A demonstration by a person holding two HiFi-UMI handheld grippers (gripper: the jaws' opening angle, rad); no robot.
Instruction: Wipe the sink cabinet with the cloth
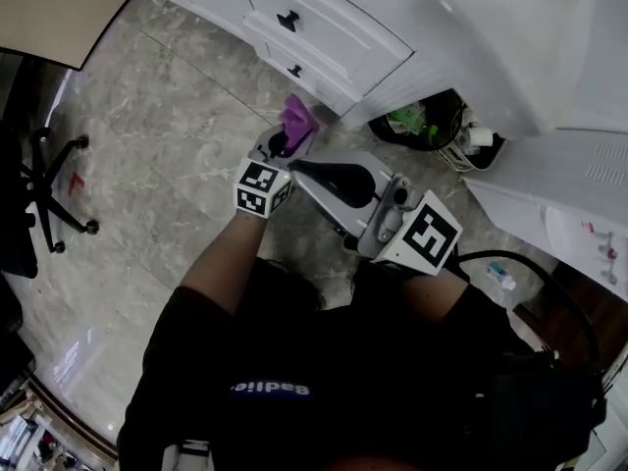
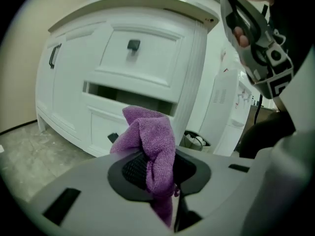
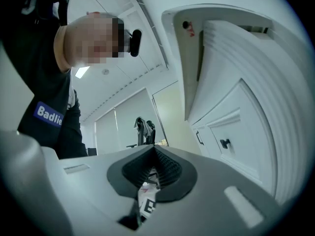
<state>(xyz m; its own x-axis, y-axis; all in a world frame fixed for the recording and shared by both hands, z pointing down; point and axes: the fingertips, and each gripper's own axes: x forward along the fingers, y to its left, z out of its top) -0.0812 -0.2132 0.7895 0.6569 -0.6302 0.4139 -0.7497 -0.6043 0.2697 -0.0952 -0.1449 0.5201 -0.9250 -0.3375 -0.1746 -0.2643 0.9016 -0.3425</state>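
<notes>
A purple cloth (image 1: 297,121) (image 2: 152,141) is pinched in my left gripper (image 1: 284,144) (image 2: 155,170), which is shut on it; the cloth bunches up above the pads and a strip hangs below. The gripper holds it just short of the white sink cabinet (image 1: 324,29) (image 2: 133,73), near the lower drawer, apart from the front. My right gripper (image 1: 296,166) (image 3: 153,170) is shut with nothing in it. It lies beside the left one, pointing along the cabinet's rounded corner (image 3: 246,122). Its body shows at the top right of the left gripper view (image 2: 256,38).
A bin with a black liner (image 1: 422,126) stands right of the cabinet, beside a white appliance (image 1: 579,165). A small bottle (image 1: 498,277) lies on the marble floor (image 1: 157,135). An office chair base (image 1: 49,199) is at the left.
</notes>
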